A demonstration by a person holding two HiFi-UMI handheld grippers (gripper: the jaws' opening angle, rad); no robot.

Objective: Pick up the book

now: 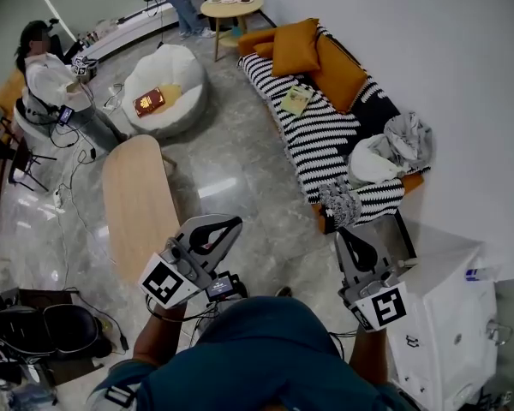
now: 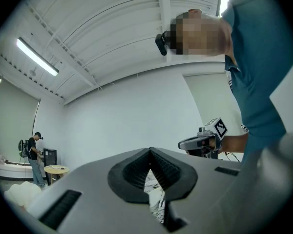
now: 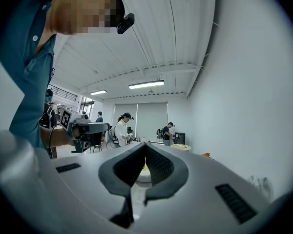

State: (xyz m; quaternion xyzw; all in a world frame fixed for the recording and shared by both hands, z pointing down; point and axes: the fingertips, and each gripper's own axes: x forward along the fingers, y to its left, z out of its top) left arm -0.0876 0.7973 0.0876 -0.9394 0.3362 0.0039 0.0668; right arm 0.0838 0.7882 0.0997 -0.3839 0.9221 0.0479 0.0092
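Jaws of left tool [image 1: 236, 223] and right tool [image 1: 345, 233], ribbed black, meet empty; red book [image 1: 149, 102] tops rounded beanbag [image 1: 185, 77]

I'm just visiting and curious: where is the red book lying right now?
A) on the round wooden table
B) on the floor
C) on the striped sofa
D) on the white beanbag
D: the head view shows the red book lying on top of the white beanbag, away from the sofa and the round table.
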